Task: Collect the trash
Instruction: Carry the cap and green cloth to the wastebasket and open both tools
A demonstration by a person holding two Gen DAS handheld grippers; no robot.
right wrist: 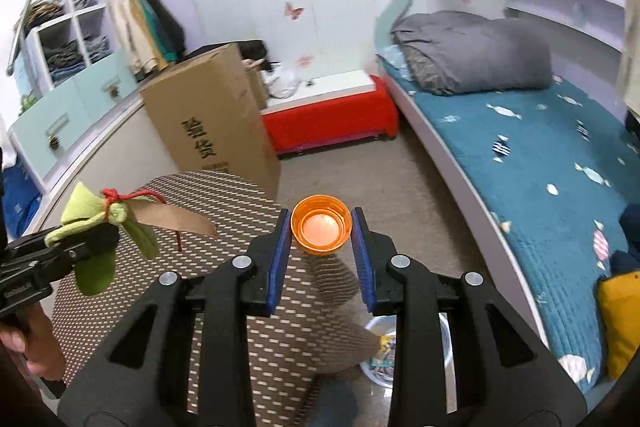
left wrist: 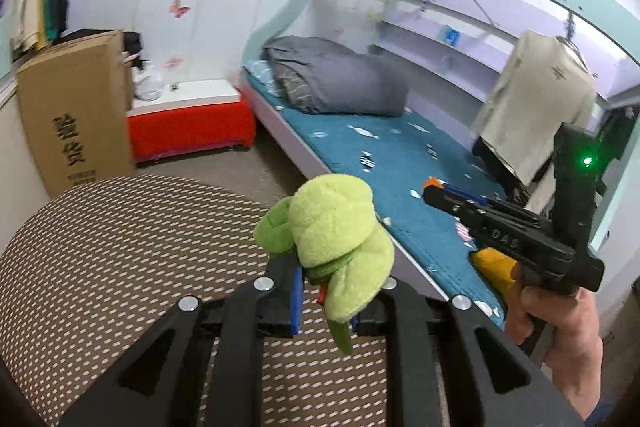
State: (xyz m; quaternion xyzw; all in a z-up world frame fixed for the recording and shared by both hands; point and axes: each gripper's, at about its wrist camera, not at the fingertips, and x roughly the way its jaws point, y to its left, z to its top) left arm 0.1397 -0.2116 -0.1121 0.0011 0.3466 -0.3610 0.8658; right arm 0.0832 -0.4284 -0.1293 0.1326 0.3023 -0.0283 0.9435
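Already both tongs are loaded, so the coming move turns on where the bin lies; the right tongs pinch a small round orange plastic bottle cap between blue pads, hollow side facing the camera, the pads closed only as far as the cap's width; the pale translucent plastic basin with wrappers in it, which I judge to be the trash container, shows at about 5 o'clock below those tongs, on the floor just past the edge of the round table with the brown woven dotted cover; the drop is therefore down and slightly right, and the right hand looks nearer to it.

The left tongs are clamped on a crumpled lime-green fleece cloth bundle tied with red cord; its long axis runs from 11 to 5 o'clock, a loose tail hanging below the pads; seen from the right, it sits at 9 o'clock over the table.

Open floor lies at 12 o'clock; the bed with the teal quilted cover bounds 3 o'clock; a tall brown cardboard box stands at 11 o'clock, close behind the table.
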